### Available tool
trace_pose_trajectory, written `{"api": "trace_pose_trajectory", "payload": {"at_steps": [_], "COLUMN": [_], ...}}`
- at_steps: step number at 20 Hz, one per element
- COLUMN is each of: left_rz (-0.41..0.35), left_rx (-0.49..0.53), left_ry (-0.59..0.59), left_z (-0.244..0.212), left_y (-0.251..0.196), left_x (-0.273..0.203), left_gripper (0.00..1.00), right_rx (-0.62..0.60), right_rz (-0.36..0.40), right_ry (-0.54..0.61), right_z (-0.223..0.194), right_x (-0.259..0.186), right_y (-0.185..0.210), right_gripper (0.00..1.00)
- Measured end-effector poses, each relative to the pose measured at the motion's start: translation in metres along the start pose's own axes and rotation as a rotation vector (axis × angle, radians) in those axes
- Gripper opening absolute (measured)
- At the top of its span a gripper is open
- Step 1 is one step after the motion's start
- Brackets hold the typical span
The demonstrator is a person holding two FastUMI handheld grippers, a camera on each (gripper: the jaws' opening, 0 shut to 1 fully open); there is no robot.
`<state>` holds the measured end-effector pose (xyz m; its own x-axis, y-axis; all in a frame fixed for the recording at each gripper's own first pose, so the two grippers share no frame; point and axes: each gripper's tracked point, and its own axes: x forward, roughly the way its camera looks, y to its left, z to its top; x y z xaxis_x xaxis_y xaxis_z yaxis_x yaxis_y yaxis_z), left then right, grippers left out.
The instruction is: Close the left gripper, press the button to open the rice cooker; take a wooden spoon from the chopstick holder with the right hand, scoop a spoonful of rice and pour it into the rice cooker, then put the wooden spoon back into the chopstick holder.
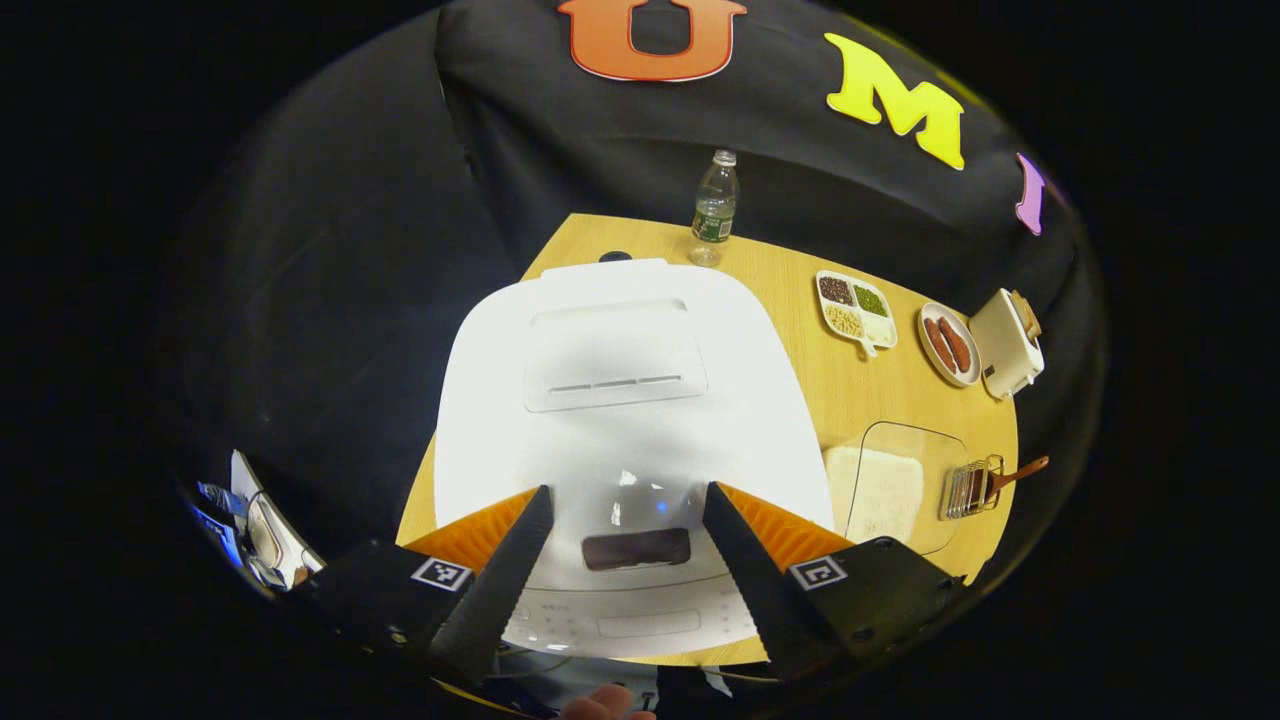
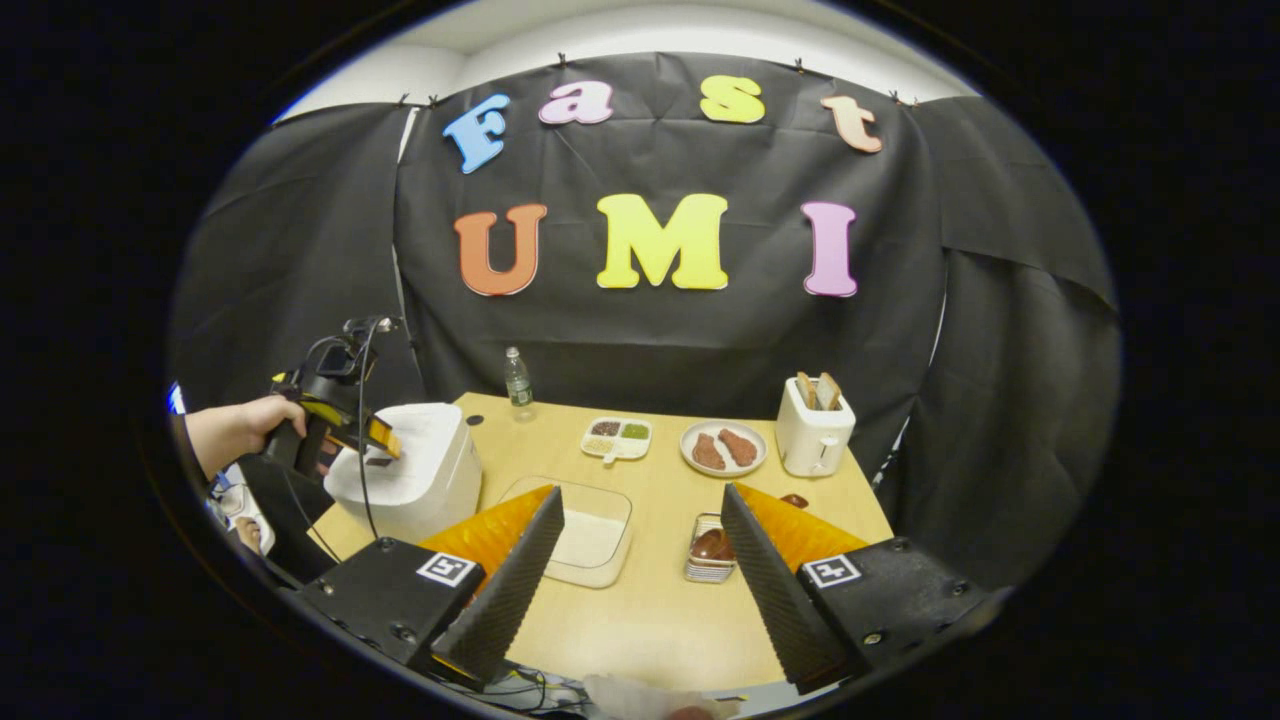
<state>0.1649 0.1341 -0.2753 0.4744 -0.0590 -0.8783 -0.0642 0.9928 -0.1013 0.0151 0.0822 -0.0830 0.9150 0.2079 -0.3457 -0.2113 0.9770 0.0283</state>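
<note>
Left hand-held gripper hangs right over the closed rice cooker, fingers spread wide. Right hand-held gripper hovers low above the counter, also wide, holding nothing. Wooden spoon sits in the chopstick holder.

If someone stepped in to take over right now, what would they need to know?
Left gripper: open, hovering over the rice cooker, whose lid is shut.
Right gripper: open, empty, held back above the table's near edge.
Wooden spoon sits in the chopstick holder; rice container is beside the cooker.
Done: nothing yet.
Left: close fingers, press button, scoop, pour, return spoon.
</note>
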Motion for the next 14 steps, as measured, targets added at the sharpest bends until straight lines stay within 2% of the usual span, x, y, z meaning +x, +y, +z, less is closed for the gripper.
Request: {"api": "trace_pose_trajectory", "payload": {"at_steps": [4, 12, 14], "left_rz": [0.000, -0.008, 0.000], "left_rx": [0.003, 0.017, 0.025], "left_ry": [-0.030, -0.083, -0.117], "left_z": [0.006, 0.011, 0.012], "left_y": [-0.001, -0.002, -0.001], "left_x": [0.003, 0.002, 0.001], "left_gripper": [1.00, 1.00, 0.96], "right_rx": [0.021, 0.011, 0.003], "right_rz": [0.014, -0.005, -0.022], "right_ry": [0.021, 0.019, 0.009], "right_z": [-0.005, -0.003, -0.001], "right_x": [0.005, 0.007, 0.006], "right_y": [0.002, -0.007, -0.012], "right_gripper": [1.00, 1.00, 1.00]}}
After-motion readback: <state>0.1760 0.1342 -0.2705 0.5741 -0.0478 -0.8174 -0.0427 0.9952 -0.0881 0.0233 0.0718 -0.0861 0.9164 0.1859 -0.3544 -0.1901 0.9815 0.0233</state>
